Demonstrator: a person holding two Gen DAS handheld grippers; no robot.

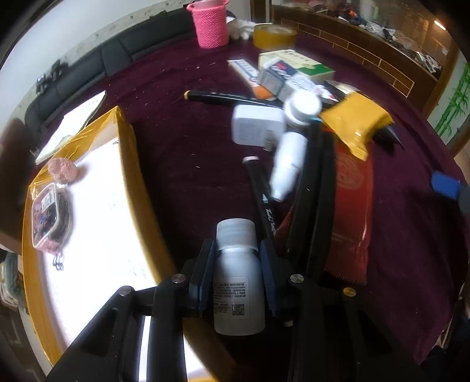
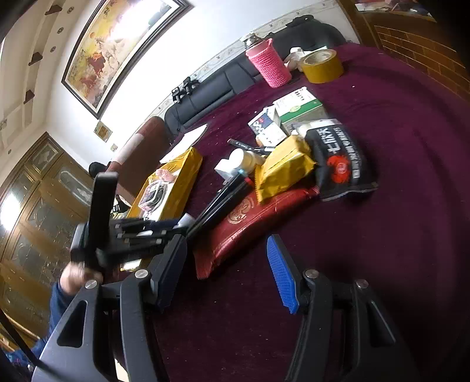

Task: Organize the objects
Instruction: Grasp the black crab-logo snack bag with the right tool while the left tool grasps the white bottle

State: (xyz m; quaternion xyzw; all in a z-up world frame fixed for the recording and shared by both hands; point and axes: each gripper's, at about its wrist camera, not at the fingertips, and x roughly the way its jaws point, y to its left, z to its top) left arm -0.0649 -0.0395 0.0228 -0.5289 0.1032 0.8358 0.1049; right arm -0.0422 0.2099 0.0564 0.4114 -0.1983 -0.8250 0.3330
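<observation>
My left gripper (image 1: 236, 249) is shut on a small white bottle (image 1: 238, 282) with a ribbed cap, held upright beside the yellow-rimmed box (image 1: 129, 164). The box holds a clear tub of small items (image 1: 50, 217) and a pink puff (image 1: 63, 170). A clutter pile lies ahead: a white charger (image 1: 255, 125), two white bottles (image 1: 293, 141), black pens (image 1: 235, 97), a yellow packet (image 1: 357, 120) and a red packet (image 1: 349, 211). My right gripper (image 2: 226, 264) is open and empty over the maroon cloth, near the red packet (image 2: 252, 220). The left gripper's body (image 2: 123, 235) shows in the right wrist view.
A pink woven cup (image 1: 210, 25) and a roll of yellow tape (image 1: 274, 36) stand at the far side. Small cartons (image 1: 296, 67) lie behind the pile. A black packet (image 2: 340, 158) lies right of the yellow one. A black sofa (image 1: 88, 67) borders the table.
</observation>
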